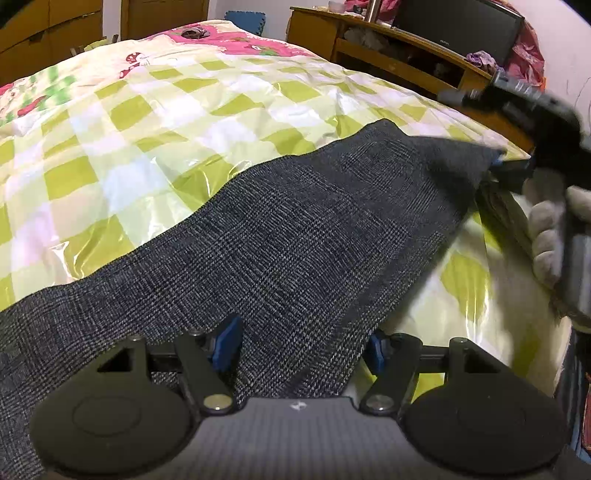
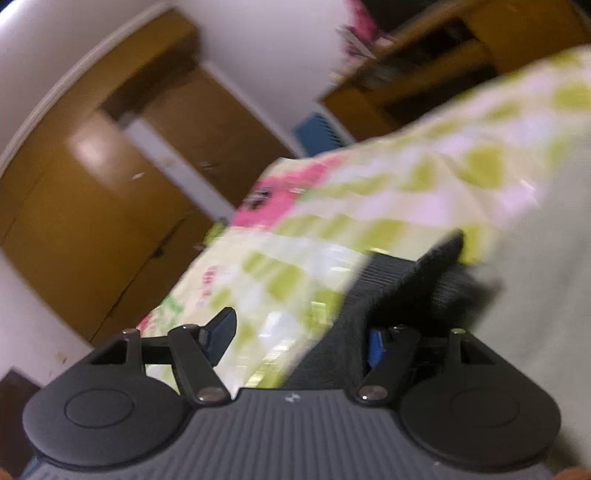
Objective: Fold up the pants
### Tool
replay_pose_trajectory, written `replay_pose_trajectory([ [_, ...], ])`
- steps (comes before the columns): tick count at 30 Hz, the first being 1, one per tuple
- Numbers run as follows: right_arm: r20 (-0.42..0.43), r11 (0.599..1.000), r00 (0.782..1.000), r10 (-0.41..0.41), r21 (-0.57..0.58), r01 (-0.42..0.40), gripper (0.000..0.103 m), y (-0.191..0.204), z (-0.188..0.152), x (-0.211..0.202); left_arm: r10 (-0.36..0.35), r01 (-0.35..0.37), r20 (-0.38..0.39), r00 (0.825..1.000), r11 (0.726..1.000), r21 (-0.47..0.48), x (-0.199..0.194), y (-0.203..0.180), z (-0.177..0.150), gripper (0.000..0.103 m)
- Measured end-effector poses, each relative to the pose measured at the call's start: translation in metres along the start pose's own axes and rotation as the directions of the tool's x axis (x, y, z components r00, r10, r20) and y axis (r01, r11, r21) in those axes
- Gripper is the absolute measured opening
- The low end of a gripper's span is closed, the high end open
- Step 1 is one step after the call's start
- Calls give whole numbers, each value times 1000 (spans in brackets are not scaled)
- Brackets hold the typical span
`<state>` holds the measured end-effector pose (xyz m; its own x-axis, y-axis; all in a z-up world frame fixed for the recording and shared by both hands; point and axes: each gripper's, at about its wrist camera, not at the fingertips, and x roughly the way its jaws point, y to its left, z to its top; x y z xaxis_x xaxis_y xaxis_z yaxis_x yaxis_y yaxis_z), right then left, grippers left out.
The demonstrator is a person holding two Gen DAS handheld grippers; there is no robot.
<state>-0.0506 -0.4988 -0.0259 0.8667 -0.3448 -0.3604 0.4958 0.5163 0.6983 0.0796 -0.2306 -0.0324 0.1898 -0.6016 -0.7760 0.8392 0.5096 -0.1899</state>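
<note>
A: Start at the left gripper (image 1: 301, 341). What is it doing?

B: Its blue-padded fingers (image 1: 226, 341) stand apart, with the dark checked pants (image 1: 295, 229) running between them. They look released, not pinching the cloth.

A: And the right gripper (image 2: 301, 341)?

B: In its own view the fingers are also spread. The pants (image 2: 369, 306) lie against the right pad, the left pad hangs free over the bed. From the left wrist view the right gripper (image 1: 517, 162) sits at the far corner of the pants, tilted down, gripped by a hand in a pale glove (image 1: 550, 236). The picture is blurred there, so I cannot tell whether that corner is held.

A: Where are the pants?

B: Spread as a long strip across the green-and-white checked bedspread (image 1: 147, 122), from the left gripper out to the right one.

A: Any writing?

B: A small white mark on each gripper body, too small to read. The dark monitor (image 1: 458, 26) on the wooden desk (image 1: 369, 48) has a logo, unreadable.
</note>
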Motion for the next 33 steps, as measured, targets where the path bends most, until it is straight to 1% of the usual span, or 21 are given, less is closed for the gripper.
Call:
replay_pose_trajectory([
  [3,-33,999,999,-16,30,17,70,-17,5,6,5,-5,-6,1000,1000,17,1,-2,0,80],
  [7,-34,990,999,-8,141,13,70,-33,20,9,5,-5,-9,1000,1000,16,2,-3,2,82],
  [8,-37,988,999,-17,154,23,61,-36,22,8,4,-4,-10,1000,1000,19,2,-3,2,82],
  [9,-54,985,998,-20,168,29,31,-35,24,10,5,-5,-11,1000,1000,24,3,-3,3,82],
  [10,-85,982,996,1,189,15,15,-31,28,13,5,-4,-12,1000,1000,27,2,-4,3,82],
  [11,-92,981,995,41,194,-22,6,-25,31,14,3,-3,-10,1000,1000,27,2,-4,3,82],
  [14,-26,983,985,173,75,-170,6,16,44,3,7,-7,5,1000,1000,16,-3,-1,3,82],
  [15,10,969,970,241,44,-241,6,25,49,-3,6,-6,10,1000,1000,10,-5,0,3,82],
  [16,42,958,957,285,8,-286,5,30,54,-7,6,-6,12,1000,1000,3,-6,1,3,82],
  [17,47,962,961,273,-6,-273,5,29,57,-6,8,-8,12,1000,1000,2,-7,1,3,82],
  [18,34,971,970,240,10,-241,5,21,58,-2,11,-11,9,1000,1000,6,-7,1,3,82],
  [20,-20,988,989,147,59,-145,7,-7,50,16,10,-10,0,1000,1000,11,-3,0,2,82],
  [21,-58,996,995,75,55,-72,10,-23,45,25,4,-4,-6,1000,1000,9,0,-1,1,83],
  [22,-111,998,994,-15,60,22,10,-39,39,36,6,-6,-7,1000,1000,15,2,-4,0,84],
  [23,-153,994,985,-74,65,85,10,-51,34,42,14,-14,-7,1000,999,32,3,-7,-1,85],
  [24,-162,993,983,-83,67,95,10,-60,30,43,24,-23,-7,1000,998,51,3,-10,-1,86],
  [26,-139,996,989,-53,63,62,9,-62,27,37,20,-19,-10,1000,998,64,2,-13,-2,86],
  [28,-118,998,993,-28,47,34,22,-57,29,26,19,-18,-13,1000,997,71,2,-13,-2,86],
  [29,-114,999,993,-15,32,19,32,-54,30,21,21,-20,-12,1000,997,69,1,-12,-2,86],
  [30,-117,1000,993,-18,10,19,38,-50,30,15,21,-20,-10,1000,998,62,0,-11,-1,86],
  [33,-126,998,990,-55,-36,51,39,-46,25,8,19,-19,-1,1000,999,47,-3,-10,-3,86],
])
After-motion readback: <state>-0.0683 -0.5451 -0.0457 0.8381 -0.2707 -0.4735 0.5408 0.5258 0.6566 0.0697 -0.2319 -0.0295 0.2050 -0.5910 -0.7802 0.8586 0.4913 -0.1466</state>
